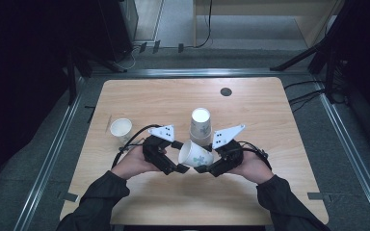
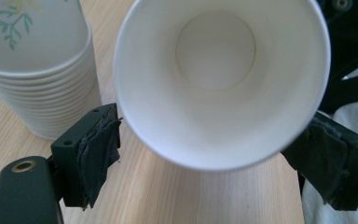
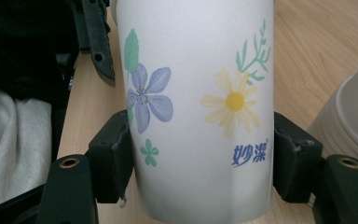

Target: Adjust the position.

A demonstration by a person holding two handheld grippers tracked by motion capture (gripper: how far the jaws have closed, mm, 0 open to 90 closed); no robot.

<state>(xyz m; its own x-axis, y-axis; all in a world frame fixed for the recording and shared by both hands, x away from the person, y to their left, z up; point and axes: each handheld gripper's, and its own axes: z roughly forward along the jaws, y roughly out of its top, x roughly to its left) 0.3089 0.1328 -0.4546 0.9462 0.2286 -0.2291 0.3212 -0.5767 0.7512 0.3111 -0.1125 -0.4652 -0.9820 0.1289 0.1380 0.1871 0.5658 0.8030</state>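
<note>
Holding one flowered paper cup between two tools

Lying sideways above the desk (image 1: 270,192), the flowered cup (image 1: 195,154) is sitting clamped at its wall in the right tool (image 1: 203,168). The left tool (image 1: 181,157) is standing apart at the cup's rim, pads clear. The stack of cups (image 1: 200,126) is standing just behind; a single cup (image 1: 121,129) is standing well left.
</note>
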